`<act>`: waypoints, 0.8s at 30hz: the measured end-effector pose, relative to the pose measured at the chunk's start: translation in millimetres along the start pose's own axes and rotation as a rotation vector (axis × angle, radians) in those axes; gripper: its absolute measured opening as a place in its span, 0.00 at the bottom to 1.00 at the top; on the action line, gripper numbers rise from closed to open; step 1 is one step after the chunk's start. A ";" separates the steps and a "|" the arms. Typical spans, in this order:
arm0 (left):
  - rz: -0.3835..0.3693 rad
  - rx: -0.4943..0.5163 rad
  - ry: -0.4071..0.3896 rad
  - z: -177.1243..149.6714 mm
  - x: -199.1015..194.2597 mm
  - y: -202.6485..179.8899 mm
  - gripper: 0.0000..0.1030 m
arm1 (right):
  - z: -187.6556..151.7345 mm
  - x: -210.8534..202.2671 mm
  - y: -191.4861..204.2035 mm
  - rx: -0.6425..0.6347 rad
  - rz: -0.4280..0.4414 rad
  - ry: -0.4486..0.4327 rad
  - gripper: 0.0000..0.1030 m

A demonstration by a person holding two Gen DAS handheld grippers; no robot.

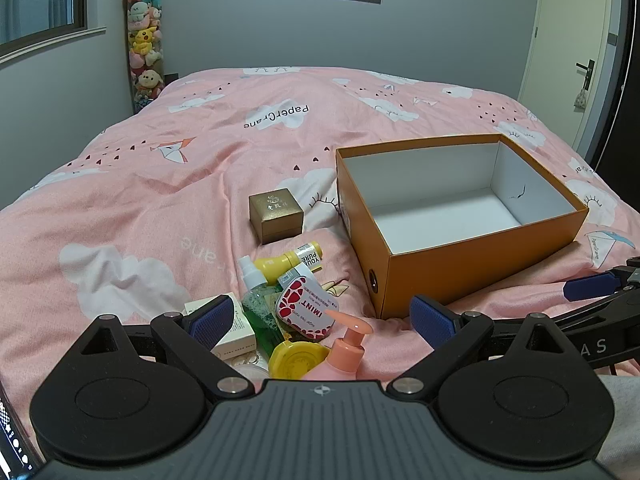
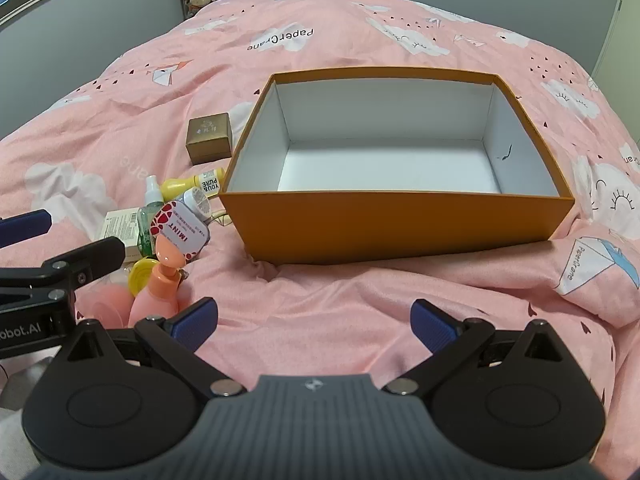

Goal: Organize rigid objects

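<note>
Nothing is sorted yet: the orange box (image 2: 394, 224) sits empty on the bed (image 2: 360, 300), toward its right side. The clutter pile (image 1: 288, 320) lies left of it, with the gold box (image 1: 276, 216) just behind. Both the left gripper (image 1: 322, 320) and right gripper (image 2: 314, 322) have jaws wide, holding nothing. The left gripper's body hides the pile's near edge, so the item count is uncertain.

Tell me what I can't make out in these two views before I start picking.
- Pink pump bottle: lower body hidden behind the left gripper, left wrist view.
- Small white carton: partly hidden by the green spray bottle, right wrist view.
- Open orange cardboard box: near inside wall unseen.
</note>
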State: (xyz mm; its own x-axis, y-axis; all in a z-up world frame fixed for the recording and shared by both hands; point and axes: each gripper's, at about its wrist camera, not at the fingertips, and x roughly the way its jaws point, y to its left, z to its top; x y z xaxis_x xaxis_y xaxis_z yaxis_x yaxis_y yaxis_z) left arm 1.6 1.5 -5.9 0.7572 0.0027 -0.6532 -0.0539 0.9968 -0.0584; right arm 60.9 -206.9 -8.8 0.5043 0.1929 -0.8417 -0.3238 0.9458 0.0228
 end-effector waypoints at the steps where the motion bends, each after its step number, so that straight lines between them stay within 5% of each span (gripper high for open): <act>1: 0.000 0.000 0.000 0.1 0.1 -0.2 1.00 | -0.3 0.1 0.2 0.000 0.000 0.000 0.98; 24: -0.012 0.031 0.011 -0.6 1.5 -6.1 1.00 | 0.8 3.2 -3.0 0.013 0.007 0.029 0.98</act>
State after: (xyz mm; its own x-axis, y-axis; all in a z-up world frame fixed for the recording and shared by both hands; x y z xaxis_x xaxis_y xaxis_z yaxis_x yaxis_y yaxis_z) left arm 2.7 -4.6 -7.0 0.7504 -0.0095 -0.6610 -0.0250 0.9988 -0.0428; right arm 64.1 -208.9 -11.2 0.4787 0.1926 -0.8566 -0.3166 0.9479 0.0362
